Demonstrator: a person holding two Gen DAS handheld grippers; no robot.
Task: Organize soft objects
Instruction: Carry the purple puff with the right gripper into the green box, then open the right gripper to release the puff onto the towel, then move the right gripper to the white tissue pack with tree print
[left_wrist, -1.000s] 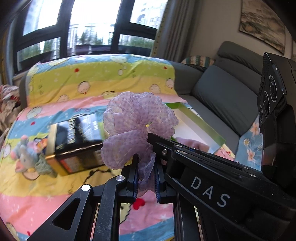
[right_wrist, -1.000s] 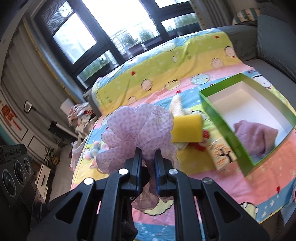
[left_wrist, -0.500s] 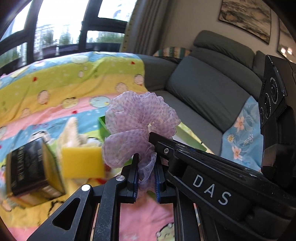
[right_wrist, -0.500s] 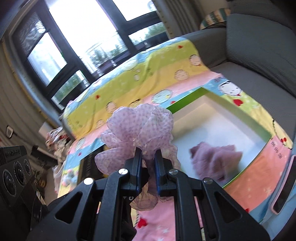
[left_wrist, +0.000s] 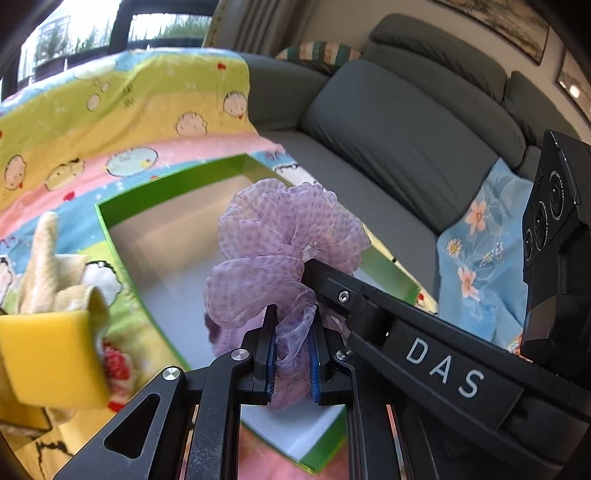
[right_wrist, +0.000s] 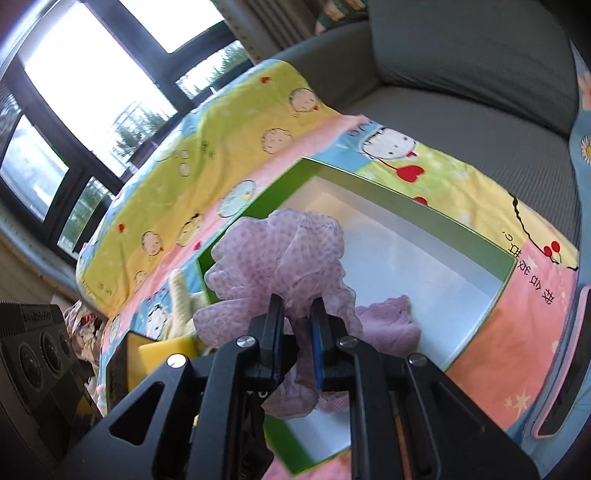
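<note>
A lilac checked scrunchie is pinched by both grippers at once. My left gripper is shut on its lower part; the right gripper's finger crosses in from the right and touches it. In the right wrist view my right gripper is shut on the same scrunchie. It hangs over the green box with a white inside. A purple cloth lies in the box.
A yellow sponge and a cream towel lie left of the box on the cartoon blanket. A dark tin lies beyond the sponge. The grey sofa back rises on the right, with a blue floral cloth.
Both grippers have carried the scrunchie to the right, from above the tin and sponge to above the green box. Both stayed shut on it.
</note>
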